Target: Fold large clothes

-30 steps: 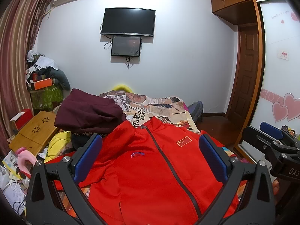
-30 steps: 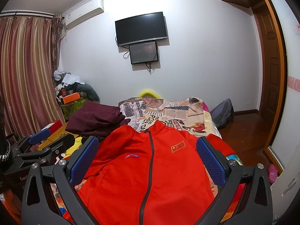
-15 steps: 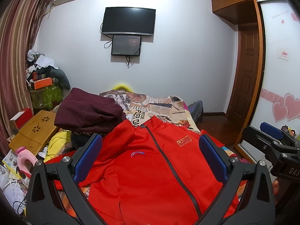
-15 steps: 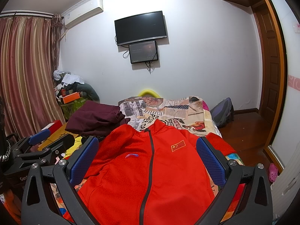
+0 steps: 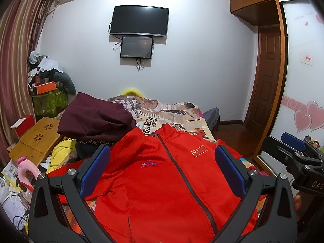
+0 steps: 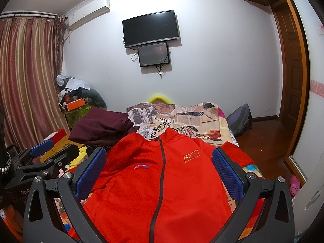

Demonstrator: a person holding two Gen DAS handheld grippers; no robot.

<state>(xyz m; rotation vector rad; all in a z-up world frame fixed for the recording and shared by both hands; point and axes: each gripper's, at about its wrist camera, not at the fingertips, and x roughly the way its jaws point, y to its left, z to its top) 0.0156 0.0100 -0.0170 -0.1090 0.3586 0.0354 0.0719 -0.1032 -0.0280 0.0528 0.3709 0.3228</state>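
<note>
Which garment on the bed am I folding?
Start at the bed with its newspaper-print cover below the wall TV. The red zip-up jacket lies front-up on its near end. Unlike the maroon bundle behind, it has a small flag patch.

Red zipped jacket (image 5: 162, 182) flat on bed (image 5: 178, 113)
</note>
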